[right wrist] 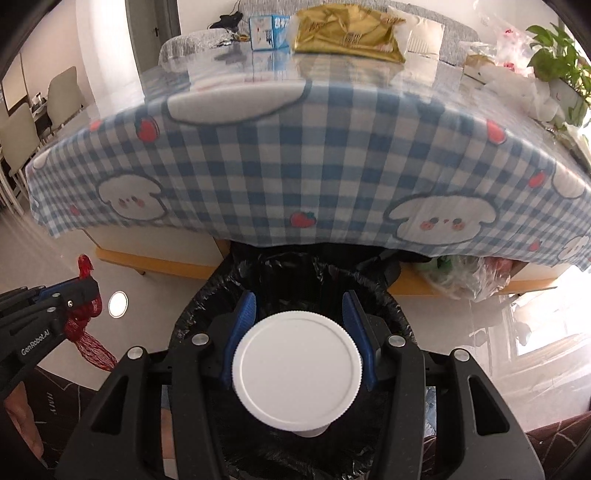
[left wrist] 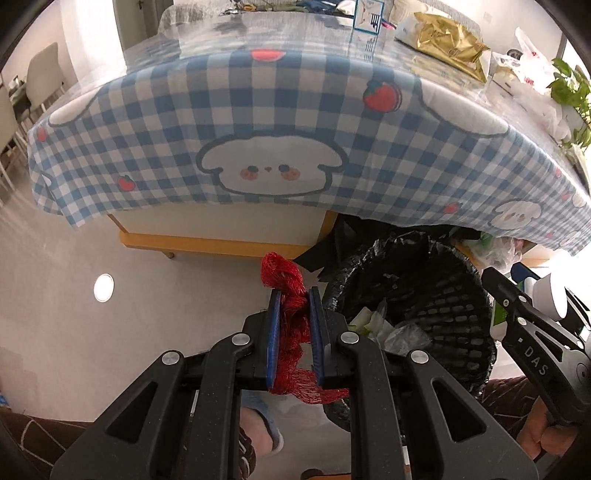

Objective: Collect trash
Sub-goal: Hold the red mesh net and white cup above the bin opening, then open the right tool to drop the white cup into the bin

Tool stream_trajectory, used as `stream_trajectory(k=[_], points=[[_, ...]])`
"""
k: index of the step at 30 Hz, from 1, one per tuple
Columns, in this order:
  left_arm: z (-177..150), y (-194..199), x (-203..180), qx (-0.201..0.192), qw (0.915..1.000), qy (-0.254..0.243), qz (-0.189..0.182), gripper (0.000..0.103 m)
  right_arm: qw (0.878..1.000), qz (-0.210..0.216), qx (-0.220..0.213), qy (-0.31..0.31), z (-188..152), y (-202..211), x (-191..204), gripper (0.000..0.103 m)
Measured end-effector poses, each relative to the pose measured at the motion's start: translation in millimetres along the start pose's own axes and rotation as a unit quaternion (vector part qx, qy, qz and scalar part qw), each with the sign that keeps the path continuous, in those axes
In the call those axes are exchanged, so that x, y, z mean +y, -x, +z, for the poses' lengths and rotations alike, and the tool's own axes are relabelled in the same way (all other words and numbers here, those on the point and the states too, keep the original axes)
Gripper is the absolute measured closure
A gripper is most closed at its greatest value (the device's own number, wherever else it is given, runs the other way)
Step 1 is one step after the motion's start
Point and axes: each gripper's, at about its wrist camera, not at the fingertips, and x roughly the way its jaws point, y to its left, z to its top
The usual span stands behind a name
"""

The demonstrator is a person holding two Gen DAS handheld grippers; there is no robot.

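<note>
Red mesh netting (left wrist: 290, 325) is pinched between the blue pads (left wrist: 274, 339) of the left gripper (left wrist: 295, 295) in the left wrist view, bunched above the fingertips and trailing down beneath them. The jaws stand close together, clamped on the net. Just right of it is a black mesh wastebasket (left wrist: 424, 295) lined with a black bag, holding crumpled clear plastic and pale scraps (left wrist: 384, 325). It stands on the pale floor against the edge of a table draped with a blue-and-white checked tablecloth (left wrist: 258, 122) printed with white puppies and strawberries. On the far part of the table lie a gold foil bag (left wrist: 448, 42) and a green potted plant (left wrist: 570, 92). At the right edge the right gripper (left wrist: 509, 295) comes into sight, carrying something white.

From the right wrist, a white jar with a ribbed screw lid (right wrist: 297, 367) fills the space between the blue pads (right wrist: 242, 325) of the right gripper (right wrist: 299, 306), which is closed against its sides. The jar hangs directly over the wastebasket (right wrist: 221, 291), whose black liner rim curves around it. At the left edge, the left gripper (right wrist: 83, 284) holds the red netting (right wrist: 92, 347) beside the basket, over the floor. Beyond hangs the checked tablecloth (right wrist: 295, 155), with the gold bag (right wrist: 343, 29), a blue-and-white carton (right wrist: 267, 31) and the plant (right wrist: 557, 48) on the tabletop.
</note>
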Motion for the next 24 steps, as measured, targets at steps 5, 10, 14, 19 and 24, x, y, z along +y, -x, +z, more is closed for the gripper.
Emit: stream_trajectory(k=[5,10,14,19,24], points=[[-3,-10,3,0.006,1.0,0.001,0.004,0.089,1.0,-0.003,0.01,0.0,-3,-11,3,0.056],[-4,-15,4,0.012,0.9999,0.003,0.005,0.089,1.0,-0.008,0.01,0.008,-3,-14,7,0.056],[-4,-17,3,0.013,0.9999,0.004,0.004,0.089,1.0,-0.01,0.006,0.017,-4,-13,11,0.054],[-3,-18,0,0.016,0.9999,0.004,0.005,0.089,1.0,-0.005,-0.006,0.018,-3,-8,12,0.038],[-2,-19,-12,0.017,0.9998,-0.001,0.004,0.089,1.0,-0.005,-0.009,0.025,-2,-4,11,0.024]])
